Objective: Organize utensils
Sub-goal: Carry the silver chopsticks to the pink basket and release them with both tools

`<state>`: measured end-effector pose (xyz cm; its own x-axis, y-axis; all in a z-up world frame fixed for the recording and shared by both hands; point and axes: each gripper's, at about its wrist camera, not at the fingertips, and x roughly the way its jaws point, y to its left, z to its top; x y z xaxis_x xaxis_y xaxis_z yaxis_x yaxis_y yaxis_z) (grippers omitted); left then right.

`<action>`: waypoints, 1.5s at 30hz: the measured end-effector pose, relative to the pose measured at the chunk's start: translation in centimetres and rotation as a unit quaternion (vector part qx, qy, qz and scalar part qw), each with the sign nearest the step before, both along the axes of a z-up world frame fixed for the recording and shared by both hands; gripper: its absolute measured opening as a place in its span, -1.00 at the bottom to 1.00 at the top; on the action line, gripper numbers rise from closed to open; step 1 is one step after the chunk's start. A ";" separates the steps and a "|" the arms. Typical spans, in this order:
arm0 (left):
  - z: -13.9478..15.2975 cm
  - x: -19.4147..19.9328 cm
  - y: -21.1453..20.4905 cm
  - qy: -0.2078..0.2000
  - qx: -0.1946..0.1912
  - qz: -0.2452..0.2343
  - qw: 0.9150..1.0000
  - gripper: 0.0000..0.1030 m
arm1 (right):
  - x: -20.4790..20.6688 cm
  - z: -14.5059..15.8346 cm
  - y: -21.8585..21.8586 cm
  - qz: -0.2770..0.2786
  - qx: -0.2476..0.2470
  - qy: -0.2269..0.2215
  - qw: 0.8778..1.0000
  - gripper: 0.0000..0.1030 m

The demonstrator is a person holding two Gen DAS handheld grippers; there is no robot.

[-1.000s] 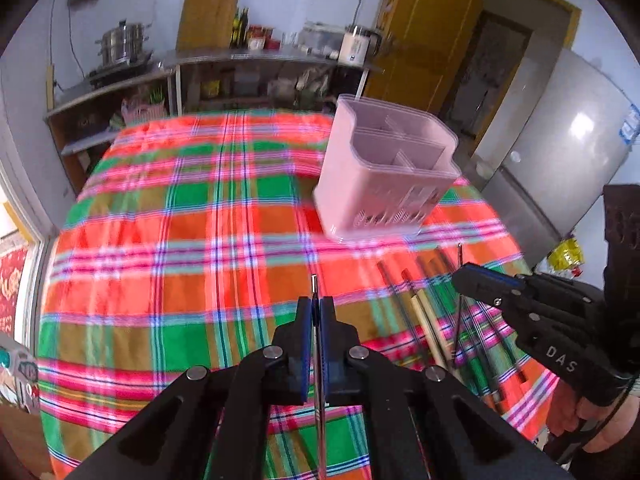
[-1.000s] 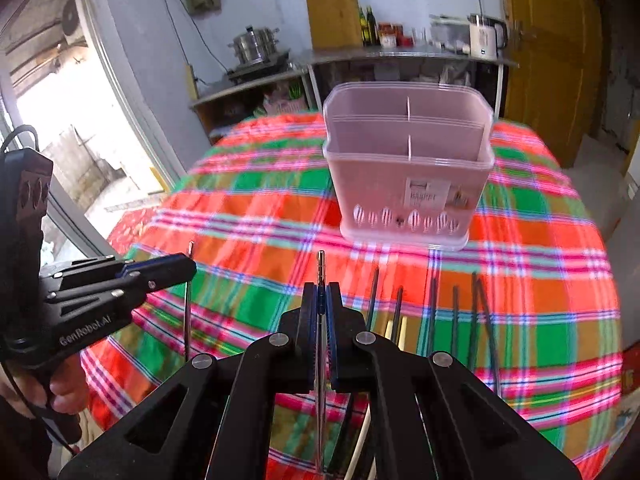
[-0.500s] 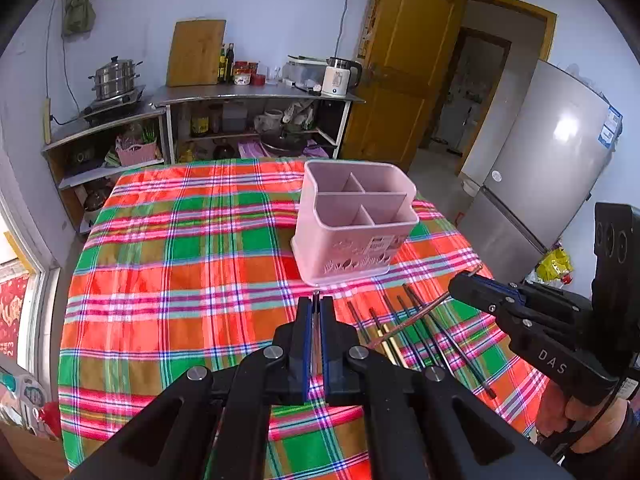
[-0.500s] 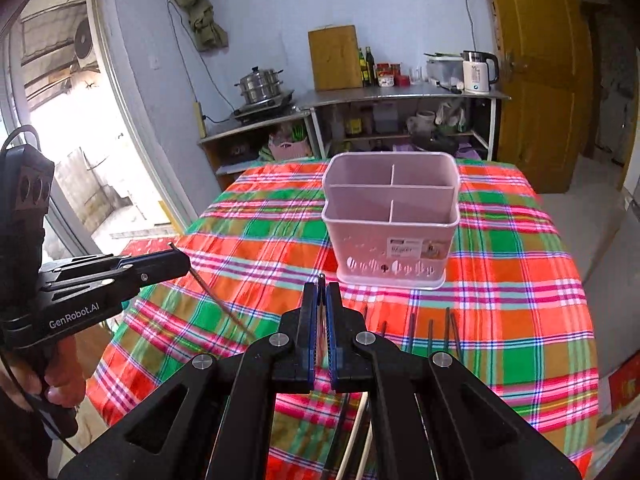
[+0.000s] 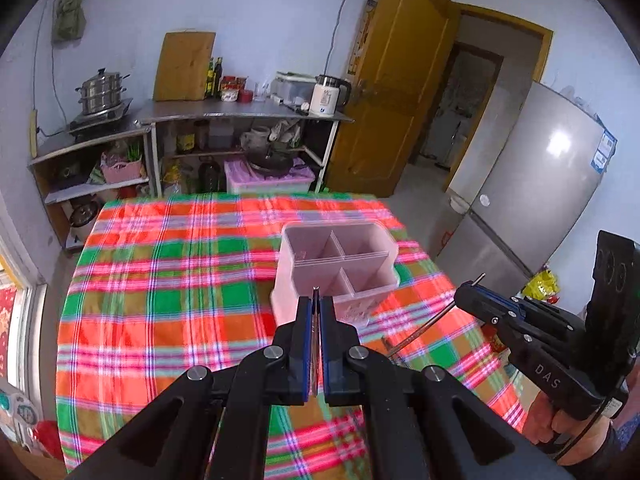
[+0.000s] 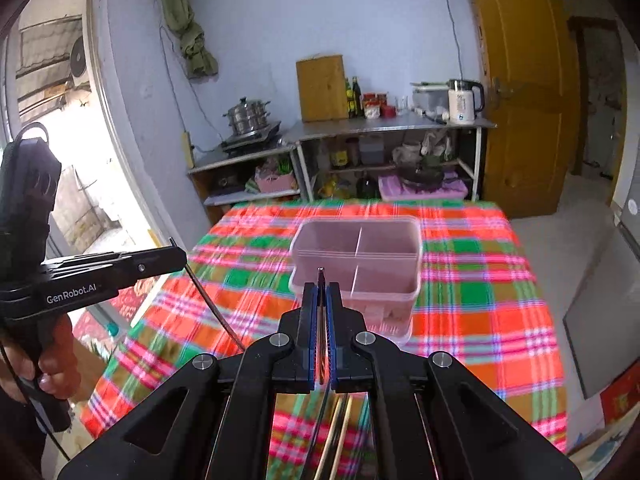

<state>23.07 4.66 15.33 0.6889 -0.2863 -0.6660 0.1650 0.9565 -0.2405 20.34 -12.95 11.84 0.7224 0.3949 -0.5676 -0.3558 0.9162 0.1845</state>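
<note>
A pink slotted utensil holder [image 5: 352, 280] [image 6: 384, 292] with several compartments stands upright on the plaid tablecloth [image 5: 168, 304] [image 6: 480, 312]. My left gripper [image 5: 316, 304] hangs above the table just short of the holder, shut on a thin dark chopstick [image 5: 316, 290]. In the right wrist view the left gripper [image 6: 180, 256] shows at the left edge, its chopstick [image 6: 212, 304] slanting down. My right gripper [image 6: 321, 292] is shut on another chopstick [image 6: 320, 276]. The left wrist view has the right gripper [image 5: 464, 298] at the right with that chopstick [image 5: 424, 326]. Several loose chopsticks [image 6: 338, 420] lie under it.
Steel shelves [image 5: 240, 114] with a pot [image 5: 102, 92], a kettle [image 5: 328, 98] and a cutting board stand behind the table. A fridge [image 5: 540, 200] and a yellow door [image 5: 396, 92] are to the right. A person's hand [image 6: 52, 364] grips the left handle.
Both grippers have risen with their chopsticks still clamped. The holder and table now look lower and farther off. The held chopsticks have tilted from upright to slanted.
</note>
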 end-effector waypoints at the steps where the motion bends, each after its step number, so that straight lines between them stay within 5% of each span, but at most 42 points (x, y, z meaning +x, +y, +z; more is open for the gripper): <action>1: 0.5 0.5 0.0 -0.003 -0.001 0.000 1.000 -0.94 | 0.4 0.4 -0.1 -0.003 0.000 -0.005 1.000 -0.93; 12: 3.7 7.7 -0.1 -0.028 -0.015 0.013 0.999 -0.94 | 6.1 3.9 -0.8 -0.026 0.041 -0.039 0.998 -0.93; 24: -2.7 11.6 0.2 0.018 -0.030 0.012 0.999 -0.93 | 10.8 -2.4 0.5 -0.026 0.033 0.021 0.999 -0.93; 33: -5.1 11.2 0.9 0.018 -0.036 0.025 0.999 -0.93 | 11.3 -5.0 0.1 -0.018 0.034 0.048 0.998 -0.92; 45: -1.1 5.6 1.5 -0.053 -0.024 0.039 0.998 -0.86 | 7.1 -1.3 -1.1 -0.021 0.036 -0.006 0.999 -0.84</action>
